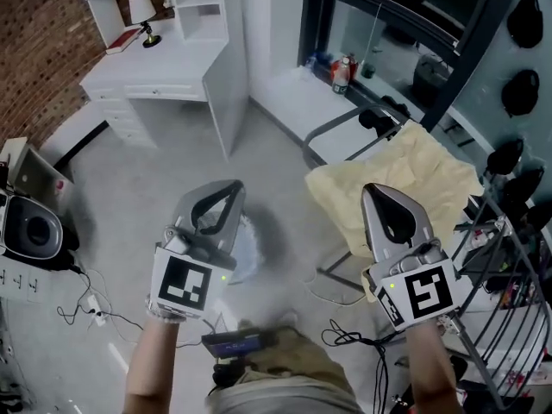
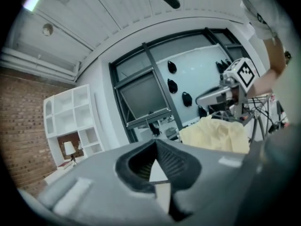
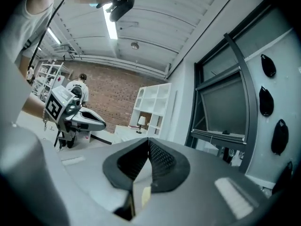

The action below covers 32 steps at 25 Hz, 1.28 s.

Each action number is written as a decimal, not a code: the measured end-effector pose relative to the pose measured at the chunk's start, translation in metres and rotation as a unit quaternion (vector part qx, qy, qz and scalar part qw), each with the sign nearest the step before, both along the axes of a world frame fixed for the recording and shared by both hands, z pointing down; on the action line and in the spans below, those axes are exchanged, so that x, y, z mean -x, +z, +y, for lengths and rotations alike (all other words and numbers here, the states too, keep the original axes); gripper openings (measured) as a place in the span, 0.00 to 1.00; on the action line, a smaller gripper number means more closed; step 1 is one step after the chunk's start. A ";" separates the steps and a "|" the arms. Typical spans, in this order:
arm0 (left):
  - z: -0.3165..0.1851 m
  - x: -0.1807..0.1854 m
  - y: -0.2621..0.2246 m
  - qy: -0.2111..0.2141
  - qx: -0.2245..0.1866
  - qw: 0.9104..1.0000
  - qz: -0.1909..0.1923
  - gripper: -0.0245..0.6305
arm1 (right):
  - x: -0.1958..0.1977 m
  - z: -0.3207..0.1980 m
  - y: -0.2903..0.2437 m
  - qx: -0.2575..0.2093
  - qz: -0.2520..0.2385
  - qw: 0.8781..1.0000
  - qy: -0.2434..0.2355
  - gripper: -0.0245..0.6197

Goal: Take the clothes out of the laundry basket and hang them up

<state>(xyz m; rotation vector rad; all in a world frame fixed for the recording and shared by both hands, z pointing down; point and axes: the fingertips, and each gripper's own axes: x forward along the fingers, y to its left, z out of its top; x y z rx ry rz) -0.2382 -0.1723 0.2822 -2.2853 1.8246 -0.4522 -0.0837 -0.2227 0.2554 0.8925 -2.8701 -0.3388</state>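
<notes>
Head view: 2 grippers, 1 yellow cloth (image 1: 405, 175), draped over a dark frame (image 1: 332, 132). My left gripper (image 1: 231, 185) is well left of the cloth, jaws pressed together, nothing in them. My right gripper (image 1: 373, 188) shows over the cloth's left edge, also pressed together, empty. 1 white desk (image 1: 164, 76) w/ 1 lamp (image 1: 142, 11) sits far left of the cloth.

Left gripper view: jaws meet tip to tip. The cloth is beyond them, w/ the right gripper above it.

Right gripper view: jaws closed on nothing. 1 person (image 3: 77, 89) in the bg.
</notes>
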 end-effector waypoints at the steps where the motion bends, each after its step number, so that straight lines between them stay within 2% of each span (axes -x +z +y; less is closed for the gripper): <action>1: 0.009 0.008 0.004 -0.004 0.002 1.000 0.001 0.03 | 0.008 0.005 0.005 0.004 0.003 1.000 -0.002 0.05; 9: 0.070 0.056 0.046 -0.003 0.030 0.999 0.025 0.03 | 0.072 0.058 0.059 0.051 0.035 0.998 -0.016 0.05; 18: 0.099 0.058 0.123 0.022 0.072 0.996 0.048 0.11 | 0.094 0.098 0.145 0.127 0.057 0.990 -0.031 0.07; 21: 0.101 0.061 0.153 0.021 0.091 0.995 0.044 0.14 | 0.102 0.103 0.170 0.144 0.071 0.986 -0.049 0.14; 25: 0.099 0.064 0.201 0.009 0.118 0.992 0.045 0.16 | 0.111 0.102 0.199 0.148 0.093 0.982 -0.070 0.15; 28: 0.097 0.065 0.243 0.013 0.142 0.989 0.024 0.17 | 0.115 0.096 0.222 0.152 0.105 0.980 -0.079 0.15; 32: 0.091 0.070 0.290 0.003 0.171 0.984 0.042 0.17 | 0.119 0.081 0.250 0.165 0.112 0.976 -0.083 0.15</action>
